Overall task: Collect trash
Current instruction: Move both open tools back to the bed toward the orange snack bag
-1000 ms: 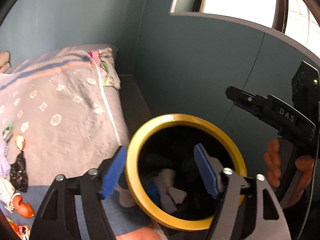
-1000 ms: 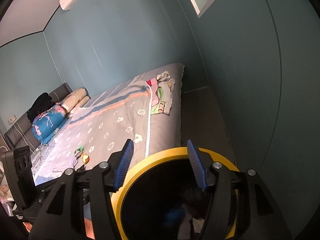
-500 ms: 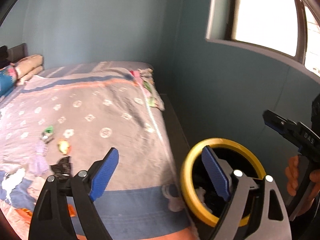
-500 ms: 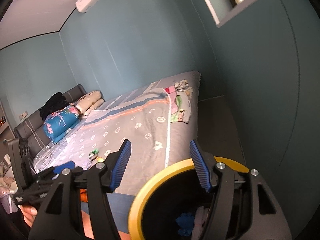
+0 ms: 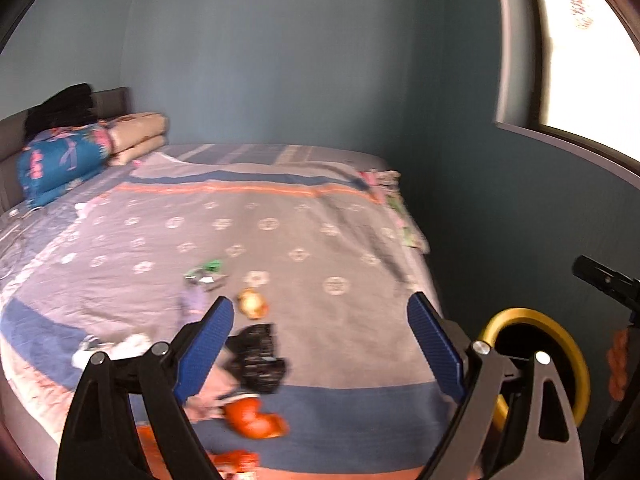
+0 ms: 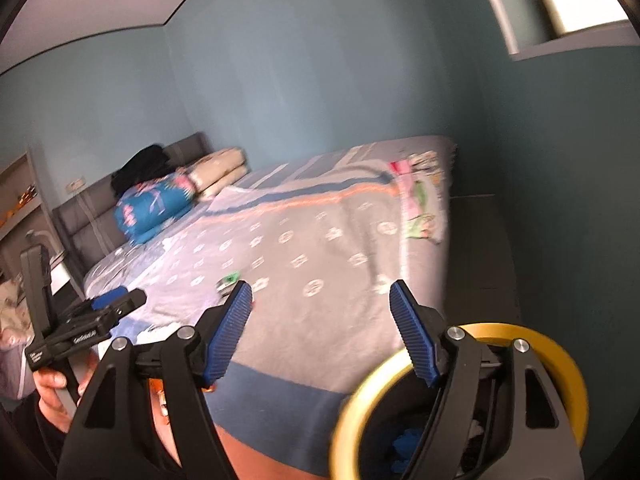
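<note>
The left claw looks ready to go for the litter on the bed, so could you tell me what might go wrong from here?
1. The black wrapper lies flat on the soft blanket; the open left claw may pinch fabric too.
2. The orange scraps sit at the bed's edge and could get knocked off.
3. The bin stands off to the right, so a carried piece might drop.

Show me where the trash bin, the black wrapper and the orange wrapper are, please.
bin (image 5: 576,364), left wrist view, on its yellow rim.
black wrapper (image 5: 258,358), left wrist view, on its middle.
orange wrapper (image 5: 256,422), left wrist view, on its middle.
</note>
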